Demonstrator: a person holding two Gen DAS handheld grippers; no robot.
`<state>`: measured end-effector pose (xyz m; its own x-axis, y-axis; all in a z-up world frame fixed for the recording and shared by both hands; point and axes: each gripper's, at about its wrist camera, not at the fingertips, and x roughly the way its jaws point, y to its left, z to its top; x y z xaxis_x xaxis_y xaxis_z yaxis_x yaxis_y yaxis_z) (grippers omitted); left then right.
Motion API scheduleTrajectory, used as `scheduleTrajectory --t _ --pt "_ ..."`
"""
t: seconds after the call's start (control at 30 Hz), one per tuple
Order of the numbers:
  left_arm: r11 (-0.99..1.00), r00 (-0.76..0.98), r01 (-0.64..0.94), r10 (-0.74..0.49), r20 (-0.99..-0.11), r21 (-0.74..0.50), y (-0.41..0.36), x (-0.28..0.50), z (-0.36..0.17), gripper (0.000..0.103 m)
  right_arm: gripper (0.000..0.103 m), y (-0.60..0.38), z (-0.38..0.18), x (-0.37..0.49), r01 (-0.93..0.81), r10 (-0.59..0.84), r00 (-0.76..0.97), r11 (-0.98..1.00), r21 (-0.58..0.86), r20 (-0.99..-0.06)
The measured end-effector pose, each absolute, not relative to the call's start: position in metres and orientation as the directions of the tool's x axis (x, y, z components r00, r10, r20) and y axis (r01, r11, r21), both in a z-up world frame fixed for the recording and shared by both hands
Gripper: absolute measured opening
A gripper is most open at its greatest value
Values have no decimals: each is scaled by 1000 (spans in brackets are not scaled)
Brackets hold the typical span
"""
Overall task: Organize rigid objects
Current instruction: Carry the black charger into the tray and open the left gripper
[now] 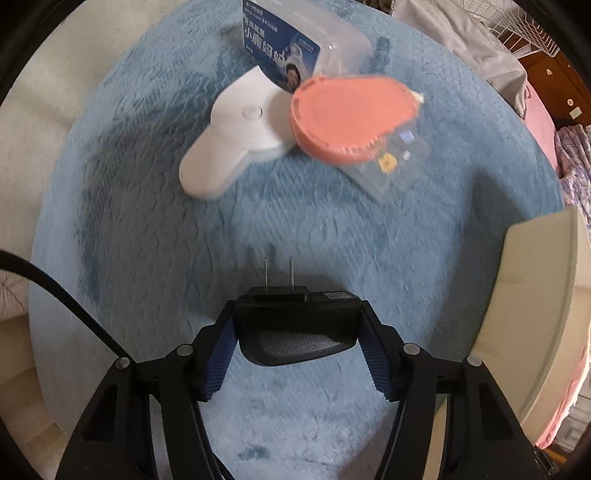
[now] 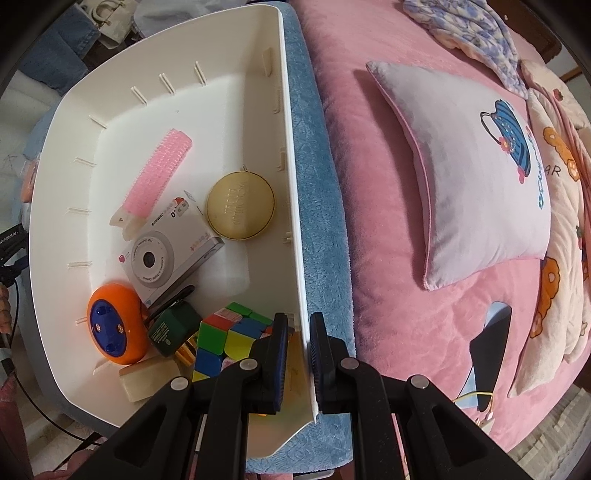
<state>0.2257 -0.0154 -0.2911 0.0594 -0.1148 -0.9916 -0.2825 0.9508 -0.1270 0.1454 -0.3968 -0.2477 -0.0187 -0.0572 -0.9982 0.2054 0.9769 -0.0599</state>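
My left gripper [image 1: 300, 325] is shut on a black plug adapter [image 1: 299, 328], its two metal prongs pointing away, held above a blue fluffy mat [image 1: 147, 236]. Farther off on the mat lie a white handheld device [image 1: 236, 136], a pink round lid on a clear packet [image 1: 351, 118] and a clear box with a blue label [image 1: 295, 48]. My right gripper [image 2: 298, 343] is shut on the side wall of a white bin [image 2: 291, 192]. Inside the bin are a pink hair roller [image 2: 159, 173], a gold compact [image 2: 240, 206], a white camera [image 2: 166, 258], an orange round gadget [image 2: 114, 328], a green adapter [image 2: 173, 328] and a colour cube [image 2: 229, 339].
The white bin's corner [image 1: 535, 314] shows at the right of the left wrist view. A pink bedspread [image 2: 369, 221] with a pale pillow [image 2: 476, 177] lies beside the bin. Wire shelving [image 1: 524, 33] and grey cloth stand at the back. A black cable [image 1: 55, 288] crosses at the left.
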Motion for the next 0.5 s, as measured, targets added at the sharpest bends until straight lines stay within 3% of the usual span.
scheduleTrajectory --t 0.27,0.5 --pt "954 141 -256 -120 -983 -153 -32 203 -264 65 12 -398 -247 144 160 -29 1 987 -28 -1000" --pt "963 316 -188 -126 -940 -192 -48 189 -225 65 12 -396 -246 141 103 -18 23 995 -15 -1000"
